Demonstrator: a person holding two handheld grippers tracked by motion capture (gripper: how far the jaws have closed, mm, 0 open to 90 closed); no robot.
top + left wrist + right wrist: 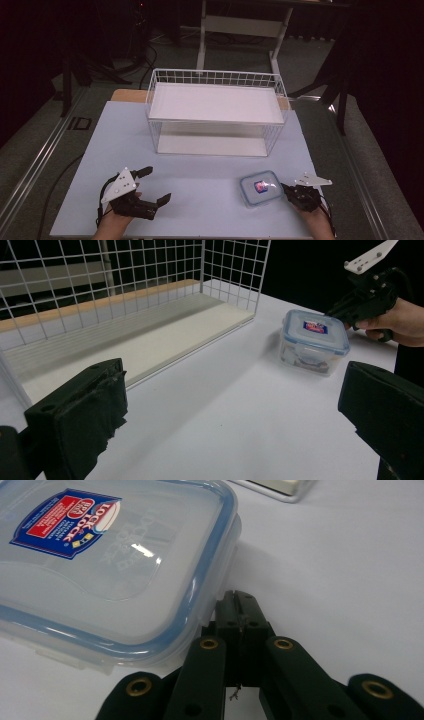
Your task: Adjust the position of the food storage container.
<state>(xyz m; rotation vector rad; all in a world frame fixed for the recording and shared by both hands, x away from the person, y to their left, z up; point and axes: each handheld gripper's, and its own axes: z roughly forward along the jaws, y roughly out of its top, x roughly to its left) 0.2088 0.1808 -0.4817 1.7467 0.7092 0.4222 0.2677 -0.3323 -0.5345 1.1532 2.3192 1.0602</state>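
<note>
A clear plastic food container (pixel 260 187) with a blue-rimmed lid and a red and blue label sits at the front right of the pale table (pixel 200 200). My right gripper (pixel 285 189) is shut, its tips pressed together right beside the container's (pixel 100 565) right edge, with nothing seen between them. In the right gripper view the closed tips (pixel 240 607) sit low on the table by the lid's corner. At the front left my left gripper (pixel 156 185) rests open and holds nothing. Its view looks across at the container (pixel 314 340) and the right gripper (pixel 336 312).
A white wire rack (pixel 215 77), open toward me, stands at the back middle of the table with a white board on top and another at its base (pixel 150 347). Behind the table are desk legs (pixel 240 30). Dark floor surrounds the table.
</note>
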